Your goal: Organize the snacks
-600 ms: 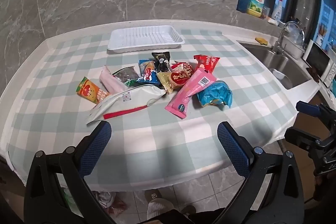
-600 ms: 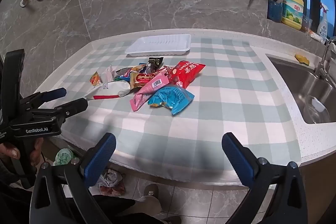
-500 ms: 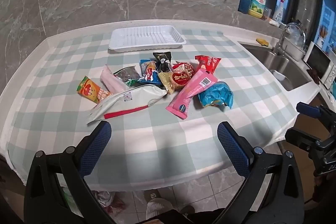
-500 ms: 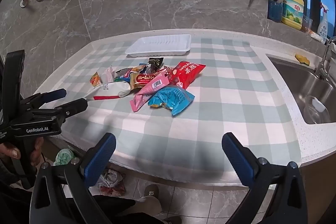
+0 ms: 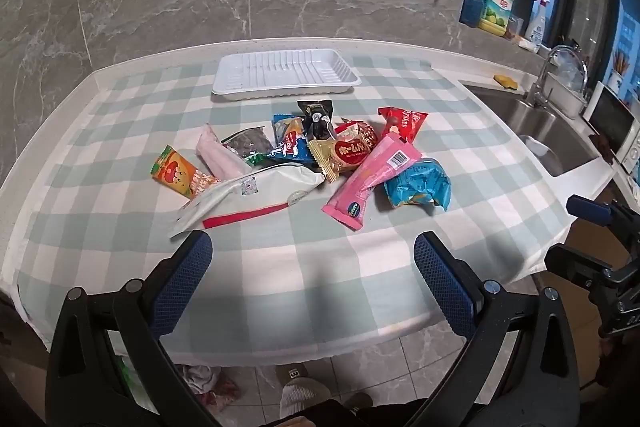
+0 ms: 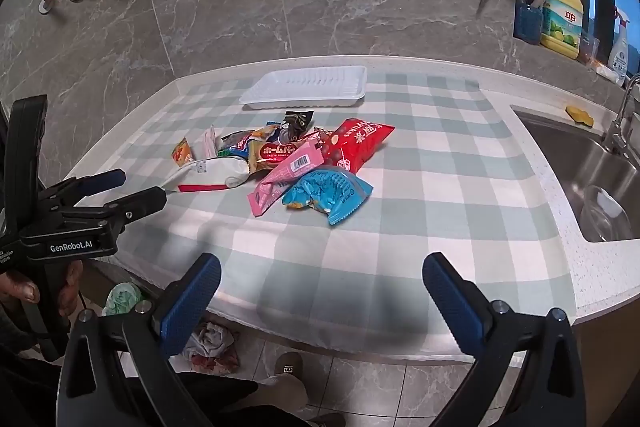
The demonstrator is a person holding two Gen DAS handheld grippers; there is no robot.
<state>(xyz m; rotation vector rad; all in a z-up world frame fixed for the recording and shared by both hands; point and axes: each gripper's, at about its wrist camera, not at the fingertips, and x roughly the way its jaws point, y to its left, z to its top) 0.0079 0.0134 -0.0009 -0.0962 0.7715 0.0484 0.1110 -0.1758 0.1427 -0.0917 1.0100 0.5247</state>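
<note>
Checked green-and-white cloth covers the counter in front of us, and on it the snacks lie in one loose heap, none of them sorted yet. At the far side of the cloth, near the grey stone wall, sits the white tray, and we see nothing in it, so we judge the task to be at its very start: every packet is left to move. Our left gripper hangs over the near edge of the cloth with its blue pads spread as wide as they go and nothing between them; our right gripper does the same further right, equally wide and equally bare. Nearest the left gripper lies the long white packet with a red stripe, just beyond its left pad but not touched. To its right the pink packet leans across the blue crumpled packet, and behind them the red packet, a gold-and-red one, a black one and a small orange one at the far left overlap or lie close together. To the right, well apart from the heap, is the sink. We expect the near packets, the white one and the blue one, to be the easiest first picks.
</note>
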